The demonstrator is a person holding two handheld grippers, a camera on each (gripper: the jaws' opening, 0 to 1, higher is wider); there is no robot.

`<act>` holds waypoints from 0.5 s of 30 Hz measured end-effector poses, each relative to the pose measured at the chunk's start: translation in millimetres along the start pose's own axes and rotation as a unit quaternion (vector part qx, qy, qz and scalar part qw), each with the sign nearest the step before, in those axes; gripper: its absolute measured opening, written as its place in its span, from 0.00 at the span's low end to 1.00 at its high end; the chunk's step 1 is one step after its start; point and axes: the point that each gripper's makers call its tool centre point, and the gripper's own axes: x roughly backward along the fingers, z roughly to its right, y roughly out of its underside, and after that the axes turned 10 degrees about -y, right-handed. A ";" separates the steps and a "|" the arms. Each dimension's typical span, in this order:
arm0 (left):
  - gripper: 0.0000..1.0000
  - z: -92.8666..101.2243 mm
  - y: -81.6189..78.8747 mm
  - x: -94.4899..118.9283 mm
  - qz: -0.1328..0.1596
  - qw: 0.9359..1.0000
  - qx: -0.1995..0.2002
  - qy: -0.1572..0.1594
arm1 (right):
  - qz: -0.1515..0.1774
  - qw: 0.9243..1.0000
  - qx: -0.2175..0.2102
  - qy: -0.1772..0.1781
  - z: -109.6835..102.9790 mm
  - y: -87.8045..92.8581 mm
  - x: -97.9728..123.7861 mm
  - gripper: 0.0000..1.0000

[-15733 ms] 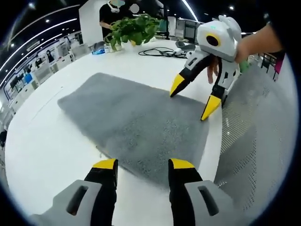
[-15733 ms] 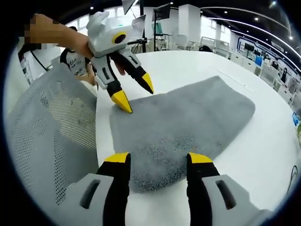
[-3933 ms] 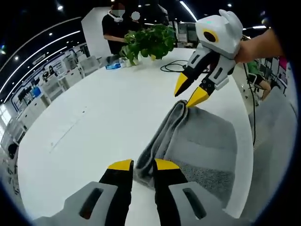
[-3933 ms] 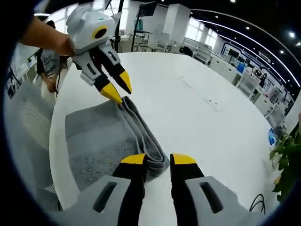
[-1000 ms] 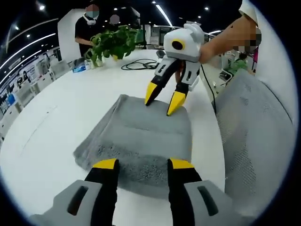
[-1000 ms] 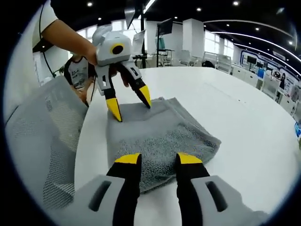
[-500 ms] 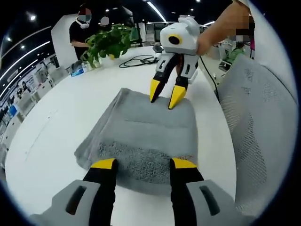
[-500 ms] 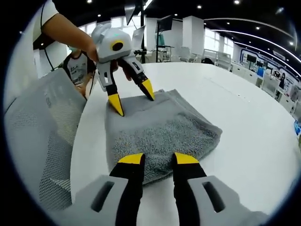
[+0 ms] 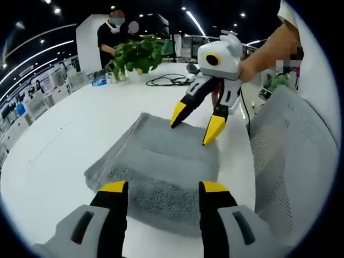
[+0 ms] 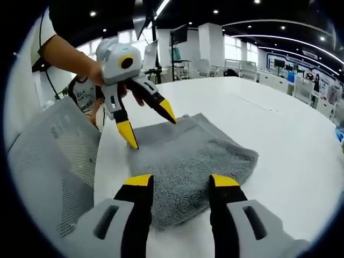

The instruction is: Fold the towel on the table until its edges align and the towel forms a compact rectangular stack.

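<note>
The grey towel lies folded into a thick rectangle on the white table, near the table's edge. My left gripper is open, its yellow-tipped jaws spread just above the towel's near end. My right gripper comes in from the right, open over the towel's far end, with nothing between its jaws. In the right gripper view the towel spreads ahead of my open right gripper. There the left gripper hovers at the towel's far edge, held by a hand.
A grey mesh chair back stands against the table edge beside the towel; the chair back also rises left of the towel in the right gripper view. At the far side are a potted plant, a black cable and a standing person.
The towel lay flat at first and is now folded over. In the last half second both grippers' jaws have spread wider and risen slightly off the towel.
</note>
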 end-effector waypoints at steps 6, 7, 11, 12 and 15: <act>0.54 1.9 3.6 2.0 -0.003 1.000 -0.004 -0.005 | -0.017 1.000 0.014 0.007 -8.8 2.6 -6.6 0.48; 0.53 1.4 5.7 2.8 -0.006 1.000 -0.008 -0.006 | -0.018 1.000 0.013 0.007 -8.8 3.0 -6.5 0.48; 0.50 1.4 10.4 6.4 -0.011 1.000 -0.002 -0.005 | -0.028 0.999 0.015 0.013 -3.6 5.9 -4.6 0.46; 0.49 1.0 11.4 7.3 -0.011 1.000 -0.004 -0.007 | -0.030 0.999 0.018 0.014 -3.3 6.9 -4.5 0.46; 0.47 -0.8 19.3 7.8 -0.017 1.000 -0.021 -0.011 | -0.046 0.998 0.036 0.014 -3.2 13.1 -4.5 0.44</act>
